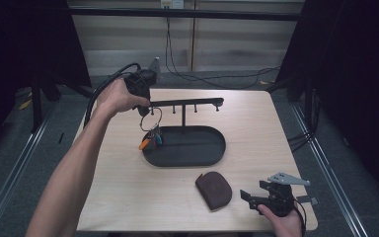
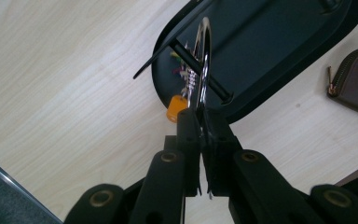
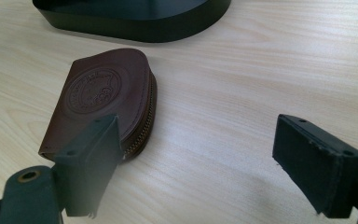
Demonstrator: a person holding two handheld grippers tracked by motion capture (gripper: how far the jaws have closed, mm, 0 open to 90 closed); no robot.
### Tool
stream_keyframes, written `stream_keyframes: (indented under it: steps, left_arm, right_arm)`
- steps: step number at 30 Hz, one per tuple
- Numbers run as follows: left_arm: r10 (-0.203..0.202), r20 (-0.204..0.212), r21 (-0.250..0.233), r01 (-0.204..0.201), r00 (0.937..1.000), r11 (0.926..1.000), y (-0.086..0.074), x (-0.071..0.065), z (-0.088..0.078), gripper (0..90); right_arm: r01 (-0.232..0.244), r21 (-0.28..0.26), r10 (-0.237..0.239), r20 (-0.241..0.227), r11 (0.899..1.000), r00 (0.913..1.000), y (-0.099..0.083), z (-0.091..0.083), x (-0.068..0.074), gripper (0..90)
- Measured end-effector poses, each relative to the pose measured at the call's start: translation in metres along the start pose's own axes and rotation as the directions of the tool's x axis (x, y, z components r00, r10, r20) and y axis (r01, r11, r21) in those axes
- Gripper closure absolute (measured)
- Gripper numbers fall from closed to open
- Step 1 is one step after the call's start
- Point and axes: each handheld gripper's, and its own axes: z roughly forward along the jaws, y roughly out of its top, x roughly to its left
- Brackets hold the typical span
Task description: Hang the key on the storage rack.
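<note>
A black stand with an oval tray (image 1: 197, 153) and a horizontal bar with pegs (image 1: 187, 102) sits mid-table. My left gripper (image 1: 145, 109) is at the bar's left end, shut on a metal key ring (image 1: 150, 120) whose keys with orange and blue-green heads (image 1: 151, 140) dangle over the tray's left rim. In the left gripper view the ring (image 2: 204, 65) rises edge-on from my shut jaws (image 2: 201, 116), with an orange key head (image 2: 175, 108) beside it. My right gripper (image 1: 250, 197) rests open near the front right, just right of a brown leather zip pouch (image 1: 213, 190) (image 3: 105, 95).
The tray's dark edge (image 3: 135, 23) lies just beyond the pouch. Light wooden tabletop (image 1: 256, 128) surrounds the stand. Cables (image 1: 197, 76) run across the floor behind the table, and black frames stand at both sides.
</note>
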Motion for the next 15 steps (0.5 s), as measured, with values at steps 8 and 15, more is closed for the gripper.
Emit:
stream_keyframes:
  steps: [8, 15]
  left_arm:
    - [-0.003, 0.033, -0.021, 0.004, 0.9995, 0.9998, -0.005, 0.006, -0.004, 81.6]
    - [-0.056, 0.084, -0.083, 0.063, 0.9948, 0.9945, -0.021, 0.014, -0.003, 63.7]
  right_arm:
    - [-0.005, 0.001, 0.005, 0.0, 1.0, 1.0, 0.0, 0.001, 0.0, 15.4]
    - [0.001, 0.005, -0.001, 0.006, 1.0, 1.0, 0.0, 0.001, 0.001, 15.4]
